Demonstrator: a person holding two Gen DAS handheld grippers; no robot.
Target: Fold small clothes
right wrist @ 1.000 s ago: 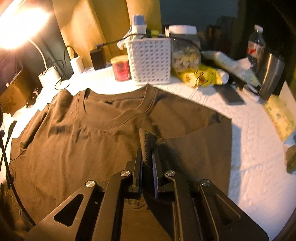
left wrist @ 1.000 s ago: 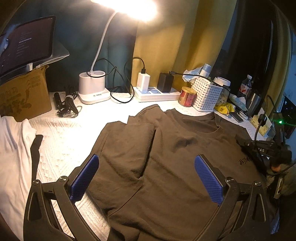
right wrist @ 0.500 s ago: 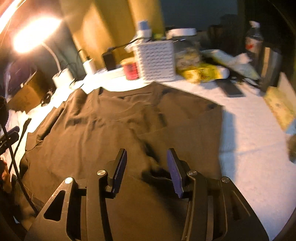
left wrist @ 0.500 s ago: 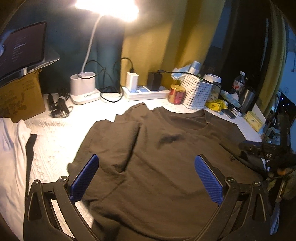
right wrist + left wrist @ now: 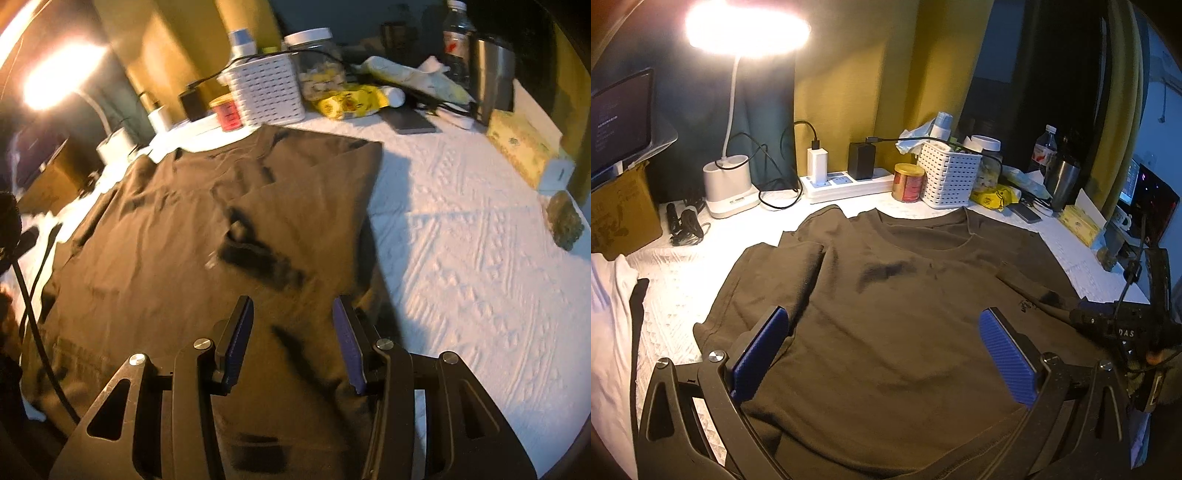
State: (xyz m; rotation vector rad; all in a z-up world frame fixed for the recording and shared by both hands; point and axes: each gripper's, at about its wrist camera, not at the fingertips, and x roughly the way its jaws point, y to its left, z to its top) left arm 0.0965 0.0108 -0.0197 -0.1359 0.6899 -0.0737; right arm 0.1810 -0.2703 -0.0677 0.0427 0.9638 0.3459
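A dark brown T-shirt (image 5: pixel 886 314) lies spread on the white textured cloth (image 5: pixel 683 280), collar toward the back. Its left sleeve is folded inward, and its right side (image 5: pixel 306 206) is folded over the body. My left gripper (image 5: pixel 882 336) hovers over the shirt's middle, open wide, with nothing between its blue pads. My right gripper (image 5: pixel 293 325) is over the shirt's lower right part, open, with nothing held between its fingers. In the left wrist view the right gripper's black body (image 5: pixel 1123 332) shows at the right edge.
Along the back stand a lit desk lamp (image 5: pixel 729 184), a power strip (image 5: pixel 846 182), a red tin (image 5: pixel 908 182), a white basket (image 5: pixel 949 179), a jar, a bottle and a steel cup (image 5: pixel 493 79). A white garment (image 5: pixel 609 332) lies at left, a cardboard box (image 5: pixel 620 218) behind it.
My right gripper let go of the shirt's folded right side and opened, then drew back toward the hem. My left gripper pulled back a little, staying open.
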